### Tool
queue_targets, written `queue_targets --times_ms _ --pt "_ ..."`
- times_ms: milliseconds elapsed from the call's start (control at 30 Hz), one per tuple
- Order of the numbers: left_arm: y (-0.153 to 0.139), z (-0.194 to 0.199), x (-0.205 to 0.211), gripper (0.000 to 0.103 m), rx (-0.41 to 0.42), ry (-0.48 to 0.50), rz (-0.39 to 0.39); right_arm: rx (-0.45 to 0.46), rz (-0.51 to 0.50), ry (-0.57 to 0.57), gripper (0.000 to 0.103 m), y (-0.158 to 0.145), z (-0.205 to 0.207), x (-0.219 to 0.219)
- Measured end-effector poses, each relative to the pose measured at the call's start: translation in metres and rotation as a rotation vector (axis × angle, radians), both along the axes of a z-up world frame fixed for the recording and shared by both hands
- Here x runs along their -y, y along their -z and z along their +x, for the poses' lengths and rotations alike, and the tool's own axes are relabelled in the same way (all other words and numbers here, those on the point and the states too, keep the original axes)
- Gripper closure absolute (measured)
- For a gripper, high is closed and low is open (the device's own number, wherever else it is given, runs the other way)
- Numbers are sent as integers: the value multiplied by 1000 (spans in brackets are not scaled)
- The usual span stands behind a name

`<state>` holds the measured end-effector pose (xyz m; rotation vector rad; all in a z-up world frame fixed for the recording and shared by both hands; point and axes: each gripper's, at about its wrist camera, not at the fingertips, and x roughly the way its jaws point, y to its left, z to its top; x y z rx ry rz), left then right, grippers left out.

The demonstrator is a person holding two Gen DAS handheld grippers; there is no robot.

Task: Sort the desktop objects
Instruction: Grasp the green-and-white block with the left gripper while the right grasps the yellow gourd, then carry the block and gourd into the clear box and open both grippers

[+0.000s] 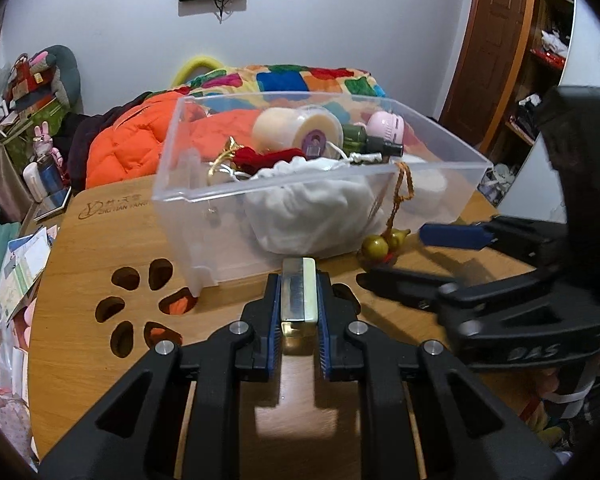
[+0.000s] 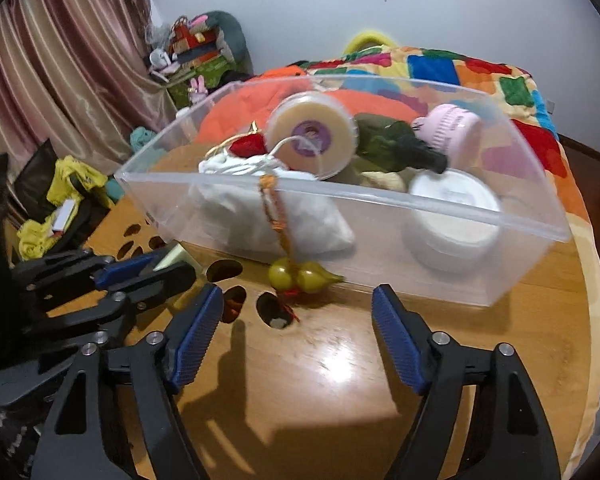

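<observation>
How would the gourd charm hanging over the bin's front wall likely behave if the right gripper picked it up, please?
The gourd charm would probably dangle floppily, since its cord drapes limply over the bin. The rounded, glossy gourds may slip or roll. The open right gripper might drag on the contents if the cord snags.

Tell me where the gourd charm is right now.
In the right wrist view the gourd charm lies on the wooden table against the clear bin's front wall, its cord hooked over the rim.
</observation>
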<state>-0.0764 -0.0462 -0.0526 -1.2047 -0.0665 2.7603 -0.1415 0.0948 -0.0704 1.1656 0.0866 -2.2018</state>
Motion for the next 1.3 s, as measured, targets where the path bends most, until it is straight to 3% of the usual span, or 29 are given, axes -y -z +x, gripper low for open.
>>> queue_targets --times_ms 167,367,500,1300 --pt "-2 3 8 88 -14 0 30 0 38 16 39 7 -4 10" --pt "-1 8 11 88 -19 -1 52 -15 50 49 66 6 -4 12" --pt "-2 12 12 88 -24 1 52 -27 51 60 74 7 -5 14" --pt "-29 12 13 88 -80 -1 59 -234 26 41 74 -44 32 8"
